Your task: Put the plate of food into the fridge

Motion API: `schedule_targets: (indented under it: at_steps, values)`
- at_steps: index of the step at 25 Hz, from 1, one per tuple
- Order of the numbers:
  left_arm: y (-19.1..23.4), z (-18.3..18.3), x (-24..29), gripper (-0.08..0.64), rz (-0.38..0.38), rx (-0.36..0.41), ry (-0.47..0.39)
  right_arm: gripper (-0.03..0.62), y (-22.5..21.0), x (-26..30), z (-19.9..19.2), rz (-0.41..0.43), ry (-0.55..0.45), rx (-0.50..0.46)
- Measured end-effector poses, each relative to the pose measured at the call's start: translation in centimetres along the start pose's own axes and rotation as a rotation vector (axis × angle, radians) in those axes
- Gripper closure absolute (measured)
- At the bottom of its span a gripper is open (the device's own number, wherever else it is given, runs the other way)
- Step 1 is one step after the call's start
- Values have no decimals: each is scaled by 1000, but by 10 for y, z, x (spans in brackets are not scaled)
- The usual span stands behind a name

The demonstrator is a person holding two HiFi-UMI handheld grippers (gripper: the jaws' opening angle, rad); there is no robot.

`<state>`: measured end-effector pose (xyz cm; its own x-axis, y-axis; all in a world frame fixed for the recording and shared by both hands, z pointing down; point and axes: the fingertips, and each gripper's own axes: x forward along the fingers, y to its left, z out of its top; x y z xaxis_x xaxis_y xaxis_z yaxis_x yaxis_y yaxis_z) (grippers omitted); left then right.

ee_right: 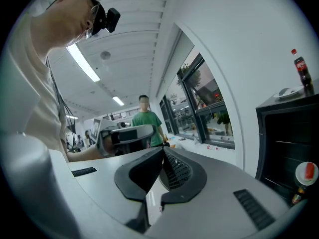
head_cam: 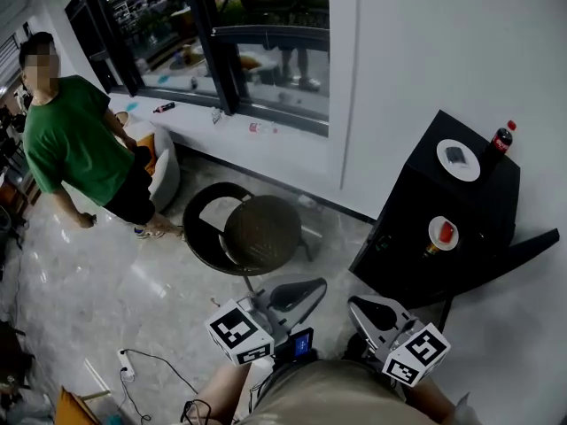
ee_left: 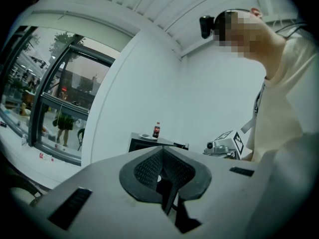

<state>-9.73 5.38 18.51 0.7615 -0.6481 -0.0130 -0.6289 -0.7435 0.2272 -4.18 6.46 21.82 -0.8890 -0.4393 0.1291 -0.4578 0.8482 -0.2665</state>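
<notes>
Green-shirted person [head_cam: 75, 140] is standing far to the left of your jaws, and a round dark woven-top stool [head_cam: 257, 233] is sitting just ahead of them. You are holding the left gripper [head_cam: 317, 285] with its jaws pressed together on nothing. The right gripper [head_cam: 354, 303] beside it is likewise closed and empty. Ahead and right of the right jaws, the black box-shaped fridge [head_cam: 403, 228] is carrying a round white plate with a dark item [head_cam: 458, 159] and a red-capped cola bottle [head_cam: 502, 138] on top. A smaller white plate of red food [head_cam: 443, 233] is showing lower at its front, well apart from both grippers.
</notes>
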Motion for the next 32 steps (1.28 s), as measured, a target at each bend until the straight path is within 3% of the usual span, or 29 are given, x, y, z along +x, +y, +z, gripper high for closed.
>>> schedule_targets:
  at_steps: [8,22,32]
  values:
    - [-7,2,62,549,-7,9,21,571,-55,-31,12,-10,0,15]
    - [-11,7,148,549,116,54,46,571,-132,-57,39,123,-24,7]
    - [-8,2,183,549,147,57,77,571,-173,-72,44,125,-35,16]
